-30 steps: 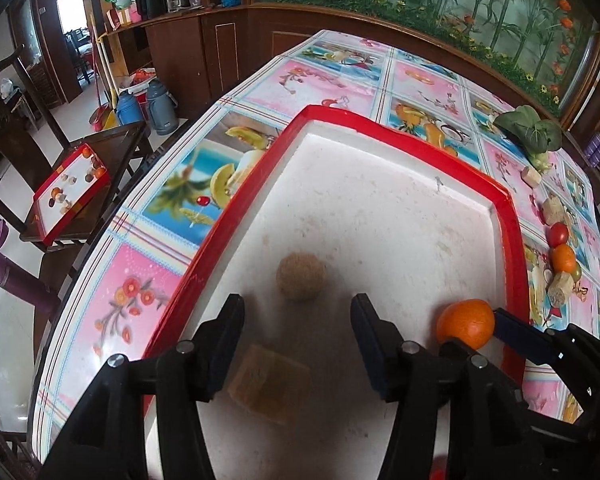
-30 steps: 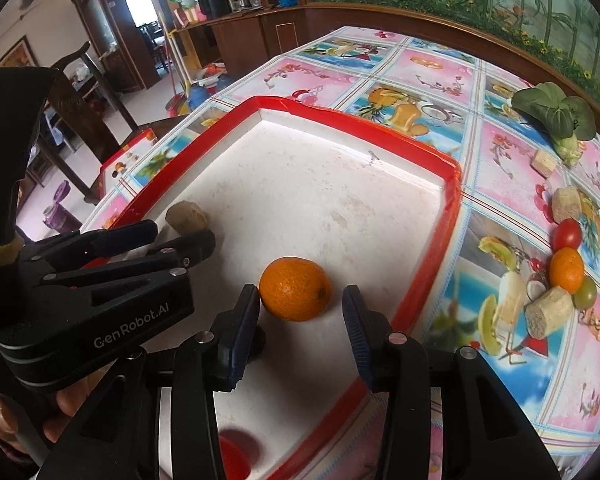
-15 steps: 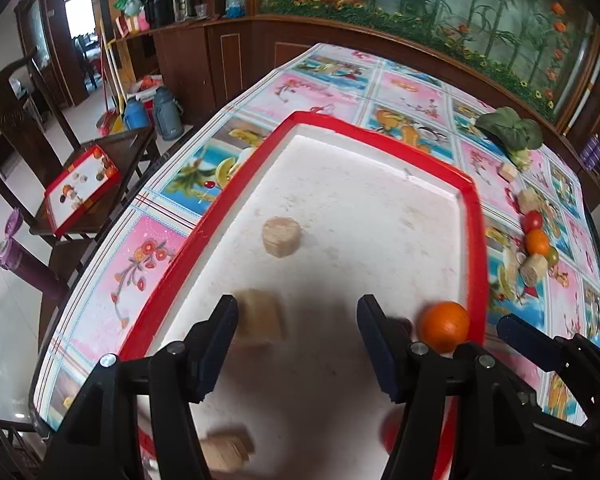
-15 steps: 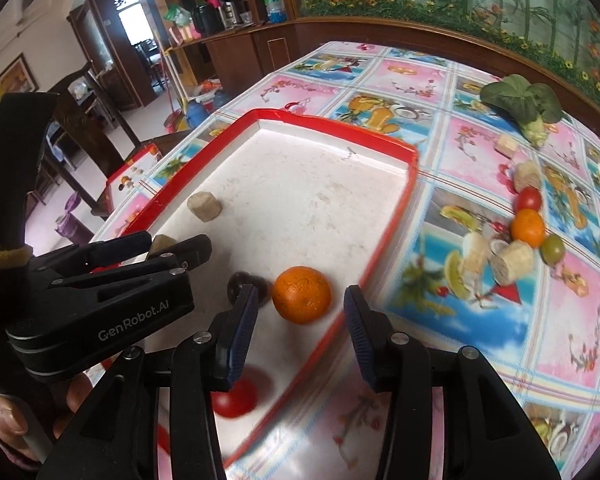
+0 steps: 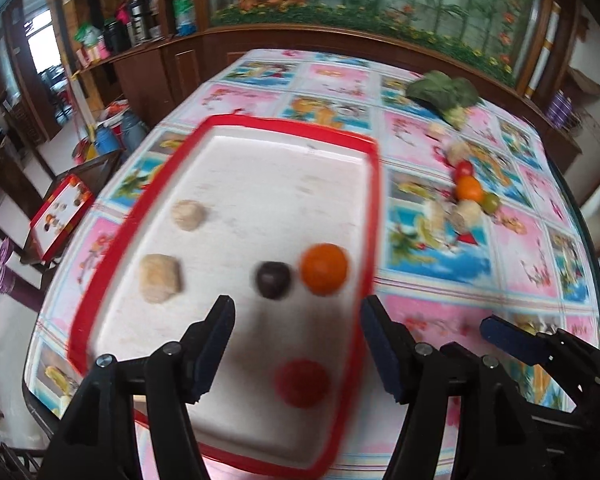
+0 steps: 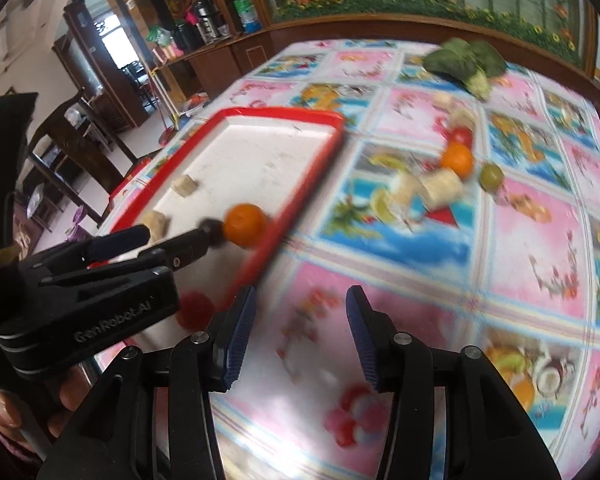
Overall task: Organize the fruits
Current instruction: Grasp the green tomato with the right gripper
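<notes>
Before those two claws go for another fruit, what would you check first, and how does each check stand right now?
1. Left claw empty: ok, nothing between its fingers, which have just been opening.
2. Right claw empty: ok, only tablecloth shows between its fingers, which have just opened a little.
3. Orange inside the red tray: ok, beside a dark fruit.
4. Fruit left outside the tray: ok, small orange, tomato and green fruit sit on the tablecloth.
5. Sharp view of targets: not ok, both pictures are motion-blurred.

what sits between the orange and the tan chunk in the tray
A dark round fruit, right beside the orange, with bare tray floor toward the tan chunk; left wrist view.
</notes>
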The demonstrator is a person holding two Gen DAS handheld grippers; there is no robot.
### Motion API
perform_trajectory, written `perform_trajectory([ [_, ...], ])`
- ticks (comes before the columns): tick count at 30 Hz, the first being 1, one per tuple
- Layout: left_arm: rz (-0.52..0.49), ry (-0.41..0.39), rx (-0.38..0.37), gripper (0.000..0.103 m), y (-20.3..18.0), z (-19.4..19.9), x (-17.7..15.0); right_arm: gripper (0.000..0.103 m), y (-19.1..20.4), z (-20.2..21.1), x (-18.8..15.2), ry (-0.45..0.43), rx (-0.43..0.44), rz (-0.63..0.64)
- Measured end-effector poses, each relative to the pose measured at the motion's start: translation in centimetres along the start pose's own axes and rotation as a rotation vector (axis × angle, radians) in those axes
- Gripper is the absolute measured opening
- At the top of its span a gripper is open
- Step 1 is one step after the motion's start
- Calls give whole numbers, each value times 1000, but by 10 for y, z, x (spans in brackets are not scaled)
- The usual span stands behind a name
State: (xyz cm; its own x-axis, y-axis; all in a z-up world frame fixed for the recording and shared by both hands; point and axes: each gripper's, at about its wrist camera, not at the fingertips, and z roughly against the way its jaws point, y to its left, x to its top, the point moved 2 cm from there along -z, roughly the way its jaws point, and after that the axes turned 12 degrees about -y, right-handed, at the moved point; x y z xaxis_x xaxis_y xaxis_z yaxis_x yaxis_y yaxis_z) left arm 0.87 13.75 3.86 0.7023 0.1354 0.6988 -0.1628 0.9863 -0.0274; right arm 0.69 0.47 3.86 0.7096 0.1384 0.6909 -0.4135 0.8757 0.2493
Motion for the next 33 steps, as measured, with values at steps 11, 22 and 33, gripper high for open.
perform_trajectory([
  [11,-96,38,-51,69,-63,-7,-5,47,-85,15,-1,-22,-87,-123],
  [22,-125,72,-29,69,-91,-30,6,47,-160,-21,63,-104,-129,-106],
  [33,-128,93,-23,69,-120,-63,27,24,-156,-67,71,-57,-73,70],
])
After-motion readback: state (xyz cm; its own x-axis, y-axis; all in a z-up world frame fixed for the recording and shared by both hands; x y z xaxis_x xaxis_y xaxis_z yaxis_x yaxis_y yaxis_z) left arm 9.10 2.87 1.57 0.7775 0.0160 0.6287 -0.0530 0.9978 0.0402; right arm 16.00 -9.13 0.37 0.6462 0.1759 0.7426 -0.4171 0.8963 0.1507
